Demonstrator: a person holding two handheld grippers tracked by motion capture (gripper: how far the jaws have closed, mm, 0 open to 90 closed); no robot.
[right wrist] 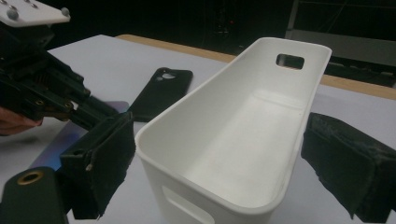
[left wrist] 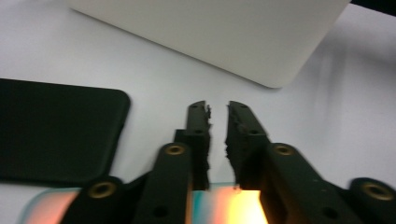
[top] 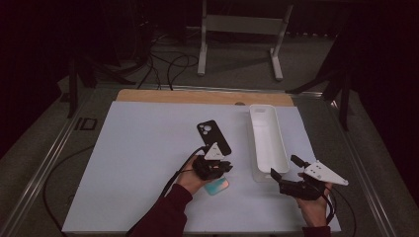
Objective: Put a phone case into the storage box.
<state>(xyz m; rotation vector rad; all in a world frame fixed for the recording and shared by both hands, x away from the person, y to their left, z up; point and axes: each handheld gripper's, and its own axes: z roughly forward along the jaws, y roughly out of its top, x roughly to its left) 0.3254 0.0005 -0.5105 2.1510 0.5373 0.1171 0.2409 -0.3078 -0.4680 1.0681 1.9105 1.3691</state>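
**Desk:** Sleeve [top: 165,212] first, at the near edge. Whose is it?

**Photographer:** It is dark red and belongs to the person at the table. That forearm comes in from the near side and carries the left gripper [left wrist: 217,109].

**Desk:** And the biggest thing in the frame?

**Photographer:** That is the white sheet [top: 143,163] covering the tabletop. A strip of bare wood [top: 197,96] shows along its far edge. Next in size is the white bin [top: 267,143], long and narrow. It stands right of centre and runs from near to far, with a slot cut in its far end wall.

**Desk:** Where is the right gripper?

**Photographer:** The right gripper [top: 283,166] sits at the bin's near end with its jaws spread wide, one on each side of that end. One pad is just beside the near corner and the other stands clear of the wall. It grips nothing.

**Desk:** What about the smaller items?

**Photographer:** A black case [top: 213,137] lies flat left of the bin, near the middle of the sheet. Nearer than that, the phone [top: 217,186] lies flat with its face glowing teal and orange.

**Desk:** So what is the left gripper doing?

**Photographer:** It hangs low over the phone, pointing towards the bin. Its jaws are drawn together with only a sliver of gap, and nothing shows between the tips. The phone lies beneath the jaws, and I can't tell whether they touch it.
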